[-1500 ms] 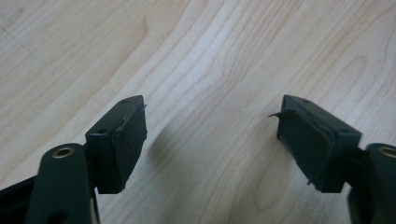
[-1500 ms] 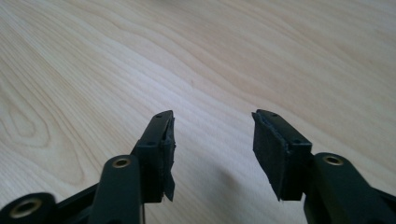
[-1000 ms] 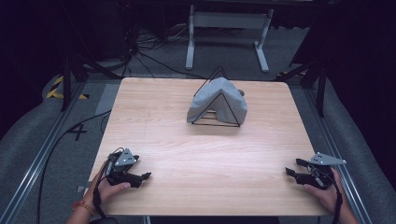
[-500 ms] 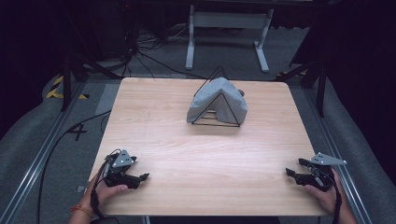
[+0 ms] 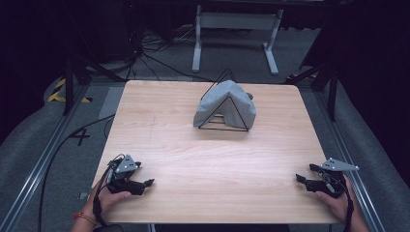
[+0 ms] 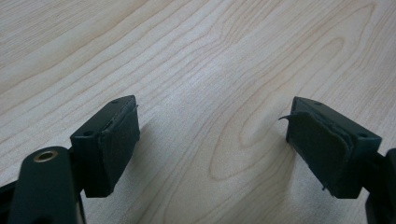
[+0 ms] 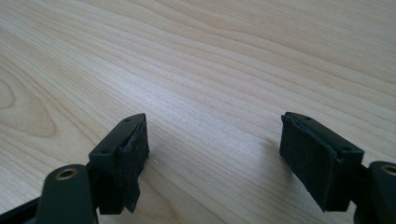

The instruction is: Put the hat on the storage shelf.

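A grey cloth [image 5: 227,102] is draped over a black wire frame shaped like a tent, standing at the far middle of the wooden table [image 5: 193,145]. My left gripper [image 5: 146,184] rests at the near left edge, held by a hand. In its own view the left gripper [image 6: 212,135] is open over bare wood. My right gripper [image 5: 303,175] lies at the near right edge in the other hand. Seen in its own view, the right gripper [image 7: 214,144] is open; its jaws have just been opening, with nothing between them.
Beyond the table's far edge stands a white metal stand [image 5: 234,29] on a dark floor with cables. Metal rails [image 5: 38,169] run along both sides of the table. Bare wood lies between the grippers and the draped frame.
The right gripper's jaws stand a little wider apart than a second ago. Both hands stay where they were.
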### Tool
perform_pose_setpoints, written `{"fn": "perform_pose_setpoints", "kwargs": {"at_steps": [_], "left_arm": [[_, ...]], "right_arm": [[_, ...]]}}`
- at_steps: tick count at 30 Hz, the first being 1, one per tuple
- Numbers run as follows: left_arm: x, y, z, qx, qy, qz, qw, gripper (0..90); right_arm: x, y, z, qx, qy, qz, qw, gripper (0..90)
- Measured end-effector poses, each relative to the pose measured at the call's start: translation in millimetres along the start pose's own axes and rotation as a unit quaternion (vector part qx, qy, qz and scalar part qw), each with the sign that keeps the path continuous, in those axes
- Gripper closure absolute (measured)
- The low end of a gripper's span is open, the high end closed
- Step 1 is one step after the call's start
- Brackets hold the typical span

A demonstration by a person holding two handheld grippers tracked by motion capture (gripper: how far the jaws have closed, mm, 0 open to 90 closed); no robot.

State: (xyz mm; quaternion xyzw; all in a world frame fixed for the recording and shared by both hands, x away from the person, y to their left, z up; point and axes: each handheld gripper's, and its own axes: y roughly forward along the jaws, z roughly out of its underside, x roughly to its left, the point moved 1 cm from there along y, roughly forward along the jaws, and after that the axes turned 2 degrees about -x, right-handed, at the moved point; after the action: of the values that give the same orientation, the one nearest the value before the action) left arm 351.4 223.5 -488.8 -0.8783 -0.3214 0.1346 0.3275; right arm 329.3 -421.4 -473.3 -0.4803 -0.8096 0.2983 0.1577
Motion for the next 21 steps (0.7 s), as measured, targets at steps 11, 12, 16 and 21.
{"fn": "perform_pose_setpoints", "kwargs": {"at_steps": [11,12,16,21], "left_arm": [[0.2,0.2,-0.3,0.002,0.002,-0.001,1.0,17.6],[0.5,0.2,-0.3,0.001,0.002,-0.001,1.0,17.6],[1.0,0.0,-0.5,0.003,0.006,-0.003,1.0,17.6],[-0.2,1.1,-0.6,0.002,0.001,-0.004,1.0,17.1]], "right_arm": [[0.1,0.0,0.0,0.0,0.001,0.0,1.0,24.1],[0.0,0.0,0.0,0.0,0.001,0.0,1.0,24.1],[0.0,0.0,0.0,0.0,0.001,0.0,1.0,24.1],[-0.1,0.0,0.0,0.0,0.0,0.0,1.0,24.0]]}}
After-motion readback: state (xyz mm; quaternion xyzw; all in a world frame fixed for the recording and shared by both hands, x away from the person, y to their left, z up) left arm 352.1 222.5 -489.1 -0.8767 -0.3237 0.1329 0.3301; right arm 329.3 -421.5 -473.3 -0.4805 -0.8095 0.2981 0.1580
